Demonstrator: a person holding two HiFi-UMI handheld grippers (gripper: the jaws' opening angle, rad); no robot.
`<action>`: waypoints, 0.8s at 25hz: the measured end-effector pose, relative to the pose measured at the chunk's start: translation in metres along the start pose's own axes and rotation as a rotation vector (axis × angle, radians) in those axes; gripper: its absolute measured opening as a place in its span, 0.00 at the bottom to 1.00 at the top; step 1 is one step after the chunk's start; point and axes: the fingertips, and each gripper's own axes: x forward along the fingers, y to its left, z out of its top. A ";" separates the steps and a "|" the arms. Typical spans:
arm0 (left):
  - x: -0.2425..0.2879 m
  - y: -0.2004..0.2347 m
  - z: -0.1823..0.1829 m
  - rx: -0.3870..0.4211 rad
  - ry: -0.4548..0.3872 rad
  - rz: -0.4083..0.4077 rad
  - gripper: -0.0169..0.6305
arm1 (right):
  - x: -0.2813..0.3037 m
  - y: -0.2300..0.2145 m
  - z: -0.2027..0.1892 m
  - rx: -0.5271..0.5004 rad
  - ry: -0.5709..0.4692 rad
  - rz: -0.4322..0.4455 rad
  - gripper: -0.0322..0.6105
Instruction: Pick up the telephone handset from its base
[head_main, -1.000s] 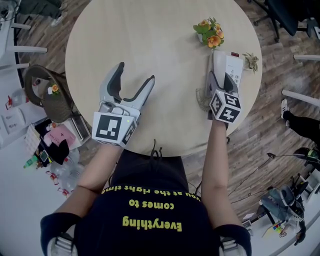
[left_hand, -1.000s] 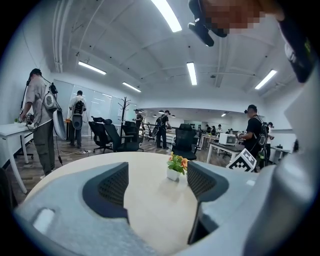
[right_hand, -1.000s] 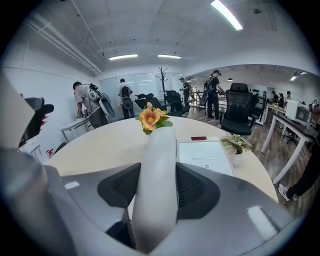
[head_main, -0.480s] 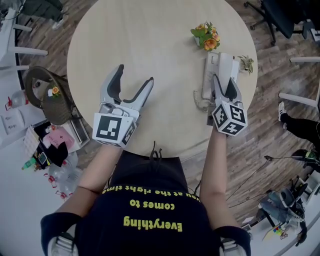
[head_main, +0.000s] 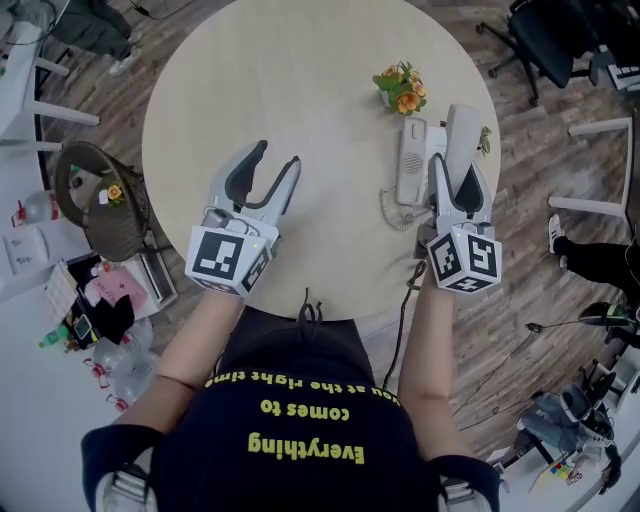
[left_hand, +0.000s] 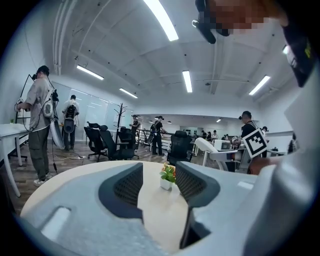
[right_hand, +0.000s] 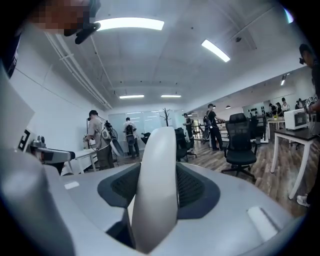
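The head view looks steeply down onto the round desk (head_main: 300, 90). Cameras on the left tongs (head_main: 276, 157) and right tongs (head_main: 456, 172) look closely along their jaws, almost level. The head view and left gripper view share the flower pot (head_main: 400, 92).

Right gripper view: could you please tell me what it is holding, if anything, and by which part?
The right gripper clamps the white plastic telephone handset by its near end; the rest projects past the jaw tips.

The handset (head_main: 462, 135) sits between the jaws of my right gripper (head_main: 457, 176), just right of its base (head_main: 411, 160) at the right of the table (head_main: 300, 80). The flower pot (head_main: 399, 88) stands just beyond the base, with the cord (head_main: 393, 208) on the base's near side.
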 end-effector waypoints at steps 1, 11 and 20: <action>-0.002 -0.002 0.003 0.000 -0.008 -0.008 0.34 | -0.004 0.003 0.007 -0.004 -0.019 0.004 0.40; -0.028 -0.010 0.033 0.054 -0.063 -0.015 0.16 | -0.049 0.038 0.063 -0.073 -0.164 0.020 0.40; -0.057 -0.017 0.056 0.072 -0.104 -0.013 0.10 | -0.089 0.069 0.100 -0.118 -0.255 0.034 0.40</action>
